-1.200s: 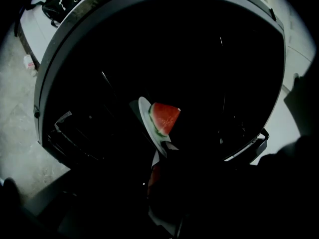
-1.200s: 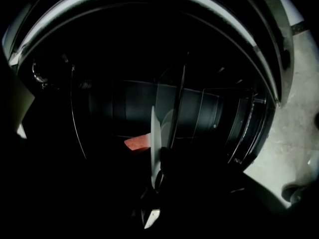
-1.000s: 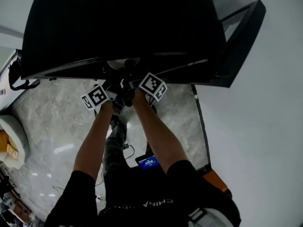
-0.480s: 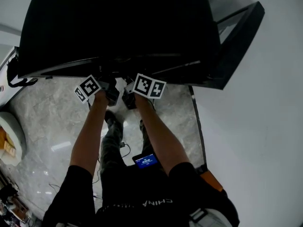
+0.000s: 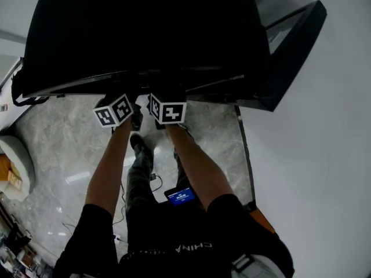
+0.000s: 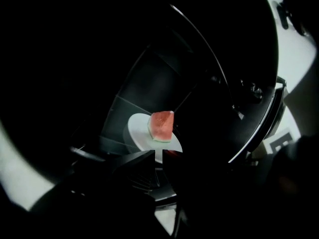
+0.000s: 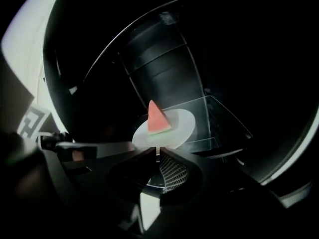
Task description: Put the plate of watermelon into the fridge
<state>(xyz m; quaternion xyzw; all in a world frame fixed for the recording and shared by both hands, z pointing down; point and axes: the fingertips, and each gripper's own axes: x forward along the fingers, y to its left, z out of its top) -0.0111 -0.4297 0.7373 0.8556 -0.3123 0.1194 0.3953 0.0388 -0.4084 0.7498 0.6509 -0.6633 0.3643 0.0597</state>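
A white plate point(image 6: 139, 133) with a red watermelon wedge point(image 6: 161, 126) sits low in the dark fridge point(image 5: 145, 33), over a glass shelf point(image 7: 219, 118). My left gripper point(image 6: 158, 156) is pinched on the plate's near rim. My right gripper point(image 7: 157, 152) meets the same plate point(image 7: 182, 123) from the other side. Its jaws are closing, with the rim in the thin gap between them, just below the wedge point(image 7: 158, 118). In the head view only the left marker cube point(image 5: 114, 110) and the right marker cube point(image 5: 167, 109) show, at the fridge's front edge. The jaws and plate are hidden there.
The fridge door point(image 5: 290, 57) stands open at the right, next to a white wall. The person's arms and legs hang over a marble floor point(image 5: 64, 149), with a lit phone screen point(image 5: 181, 196) at the waist. A pale seat point(image 5: 14, 161) is at the far left.
The right marker cube has moved left, closer to the left one, and both cubes have turned. The arms stay stretched to the fridge's front edge.
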